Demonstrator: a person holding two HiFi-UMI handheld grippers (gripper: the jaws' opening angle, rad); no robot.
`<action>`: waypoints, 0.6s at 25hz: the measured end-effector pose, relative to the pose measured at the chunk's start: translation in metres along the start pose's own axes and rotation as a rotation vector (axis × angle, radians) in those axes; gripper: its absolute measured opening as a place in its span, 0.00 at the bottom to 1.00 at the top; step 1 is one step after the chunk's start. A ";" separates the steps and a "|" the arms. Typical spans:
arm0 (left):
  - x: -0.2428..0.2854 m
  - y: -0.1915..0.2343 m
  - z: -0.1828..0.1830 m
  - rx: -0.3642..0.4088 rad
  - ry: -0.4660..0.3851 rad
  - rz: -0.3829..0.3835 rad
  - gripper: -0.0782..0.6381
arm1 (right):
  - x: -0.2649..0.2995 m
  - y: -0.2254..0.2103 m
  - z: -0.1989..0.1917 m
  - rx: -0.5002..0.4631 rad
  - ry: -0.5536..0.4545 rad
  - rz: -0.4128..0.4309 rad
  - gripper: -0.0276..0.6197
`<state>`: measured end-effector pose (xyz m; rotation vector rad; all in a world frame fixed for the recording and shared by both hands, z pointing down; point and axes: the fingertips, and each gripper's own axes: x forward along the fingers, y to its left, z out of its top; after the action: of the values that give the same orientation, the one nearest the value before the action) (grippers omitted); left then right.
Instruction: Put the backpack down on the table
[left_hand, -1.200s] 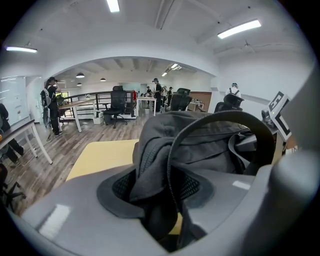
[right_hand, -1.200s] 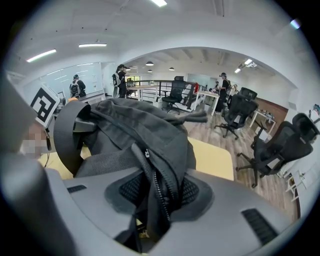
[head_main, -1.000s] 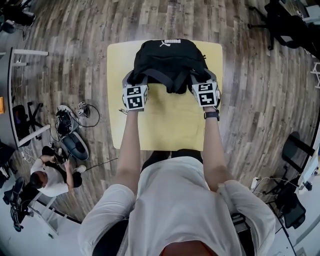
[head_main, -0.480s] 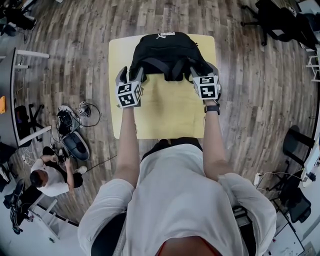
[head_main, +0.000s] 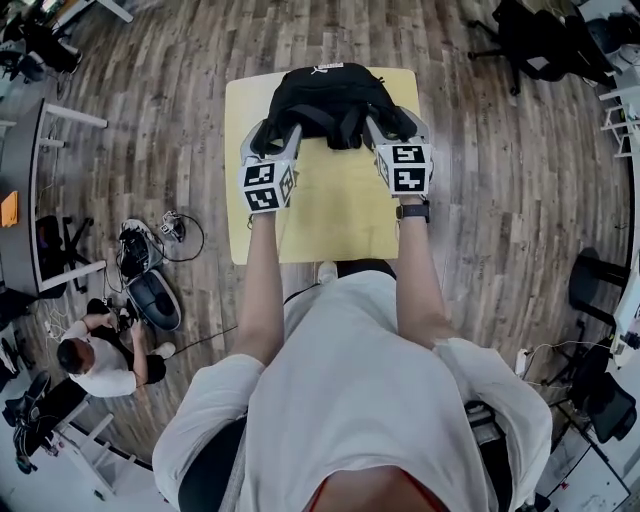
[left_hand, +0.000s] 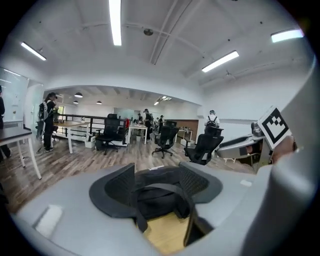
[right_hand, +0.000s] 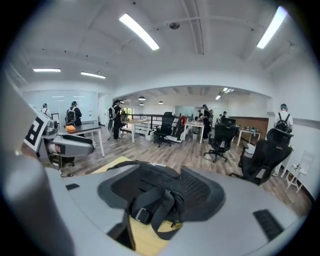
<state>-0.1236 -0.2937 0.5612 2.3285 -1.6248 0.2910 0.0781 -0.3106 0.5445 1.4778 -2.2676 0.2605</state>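
Looking down in the head view, a pale yellow table stands at 12 o'clock on a wood-plank floor. The black backpack lies on the table's far half. A small white print at its far edge is too small to read. The left gripper at 11 o'clock and the right gripper at 1 o'clock are at the backpack's near side, and each carries a cube of black-and-white square markers. A wristwatch sits on the right wrist. A grey desk stands at 9 o'clock, cables and gear lie at 8 o'clock, a seated person is at 7 o'clock, and a black office chair is at 1 o'clock.

In the left gripper view, the jaws have just been opening and stand wide. A shoulder strap of the backpack lies between them, and neither pad presses on it. Yellow tabletop shows at 6 o'clock. Behind is an open office with ceiling strip lights, more chairs and standing people.

In the right gripper view, the jaws have likewise just been opening and stand wide. A strap with a buckle lies loose between them, over the tabletop.
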 end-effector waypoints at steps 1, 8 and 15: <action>-0.006 -0.005 0.009 0.012 -0.019 -0.006 0.51 | -0.007 0.004 0.011 0.000 -0.027 0.001 0.41; -0.051 -0.035 0.070 0.016 -0.137 -0.045 0.50 | -0.068 0.026 0.076 0.029 -0.224 0.007 0.37; -0.100 -0.052 0.114 0.020 -0.239 -0.054 0.44 | -0.119 0.045 0.108 0.030 -0.328 -0.012 0.26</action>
<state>-0.1096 -0.2279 0.4158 2.4976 -1.6651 0.0175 0.0519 -0.2341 0.3988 1.6510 -2.5147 0.0508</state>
